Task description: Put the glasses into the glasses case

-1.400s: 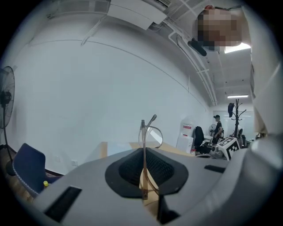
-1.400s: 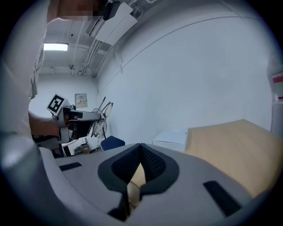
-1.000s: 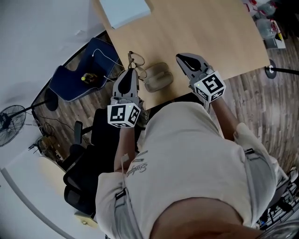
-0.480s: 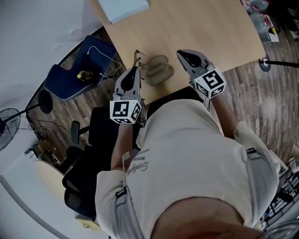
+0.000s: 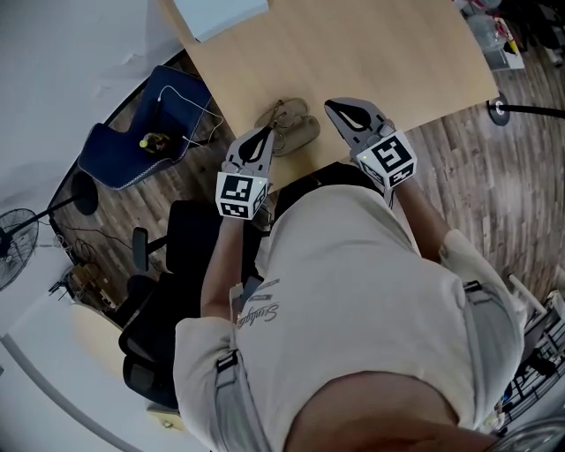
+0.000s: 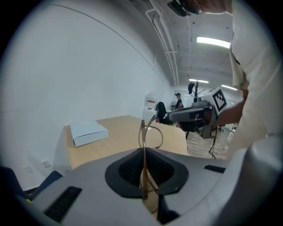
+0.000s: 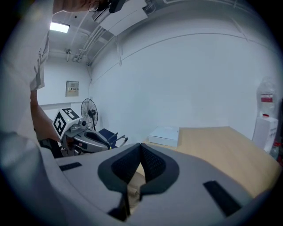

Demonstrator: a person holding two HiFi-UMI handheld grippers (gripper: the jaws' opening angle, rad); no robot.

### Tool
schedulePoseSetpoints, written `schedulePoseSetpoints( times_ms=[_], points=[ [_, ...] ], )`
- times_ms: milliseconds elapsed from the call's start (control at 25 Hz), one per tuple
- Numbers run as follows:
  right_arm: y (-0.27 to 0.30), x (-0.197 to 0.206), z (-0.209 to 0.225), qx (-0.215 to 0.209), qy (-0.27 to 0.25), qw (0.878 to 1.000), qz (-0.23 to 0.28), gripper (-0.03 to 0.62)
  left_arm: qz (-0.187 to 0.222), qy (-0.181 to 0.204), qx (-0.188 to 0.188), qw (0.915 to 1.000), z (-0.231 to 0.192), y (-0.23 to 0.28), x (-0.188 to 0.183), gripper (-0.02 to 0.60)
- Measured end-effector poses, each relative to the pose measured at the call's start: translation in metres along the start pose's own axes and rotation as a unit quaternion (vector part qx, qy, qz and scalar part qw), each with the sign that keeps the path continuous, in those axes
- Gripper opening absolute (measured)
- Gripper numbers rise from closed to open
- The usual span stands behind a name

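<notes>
My left gripper [image 5: 265, 134] is shut on the thin wire-framed glasses [image 6: 143, 141]; in the left gripper view the frame stands upright between the pads. In the head view the glasses [image 5: 276, 116] hang over the open beige glasses case [image 5: 291, 134], which lies near the front edge of the wooden table [image 5: 371, 53]. My right gripper [image 5: 331, 108] hovers just right of the case, jaws shut with nothing clearly between them. A beige patch [image 7: 131, 183], perhaps the case, shows below its pads.
A white box [image 5: 216, 11] sits at the table's far left corner. Left of the table are a blue bag [image 5: 141, 137], a black office chair [image 5: 177, 265] and a fan [image 5: 13, 238]. A metal stand foot [image 5: 508, 110] is on the wooden floor to the right.
The left gripper has carried the glasses rightward from beside the case to over it. The right gripper has kept its place by the case.
</notes>
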State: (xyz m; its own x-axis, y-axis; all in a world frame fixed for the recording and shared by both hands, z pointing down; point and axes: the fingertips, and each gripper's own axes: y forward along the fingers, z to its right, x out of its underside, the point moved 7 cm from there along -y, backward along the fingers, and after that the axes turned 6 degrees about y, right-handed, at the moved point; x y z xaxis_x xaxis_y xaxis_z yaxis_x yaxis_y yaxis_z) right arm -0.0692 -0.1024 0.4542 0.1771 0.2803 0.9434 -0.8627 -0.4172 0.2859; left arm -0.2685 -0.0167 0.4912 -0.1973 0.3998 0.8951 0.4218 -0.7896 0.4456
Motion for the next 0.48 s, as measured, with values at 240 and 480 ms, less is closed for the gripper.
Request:
schedulePoseSetpoints(
  times_ms=[240, 480],
  points=[
    [-0.004, 0.016, 0.017, -0.003, 0.032, 0.999, -0.004, -0.006, -0.091, 0.096, 0.051, 0.9899, 0.011, 0.033, 0.019, 0.026],
    [-0.005, 0.034, 0.036, 0.009, 0.073, 0.997, -0.003, -0.006, -0.168, 0.145, 0.097, 0.9703, 0.015, 0.061, 0.037, 0.026]
  ],
)
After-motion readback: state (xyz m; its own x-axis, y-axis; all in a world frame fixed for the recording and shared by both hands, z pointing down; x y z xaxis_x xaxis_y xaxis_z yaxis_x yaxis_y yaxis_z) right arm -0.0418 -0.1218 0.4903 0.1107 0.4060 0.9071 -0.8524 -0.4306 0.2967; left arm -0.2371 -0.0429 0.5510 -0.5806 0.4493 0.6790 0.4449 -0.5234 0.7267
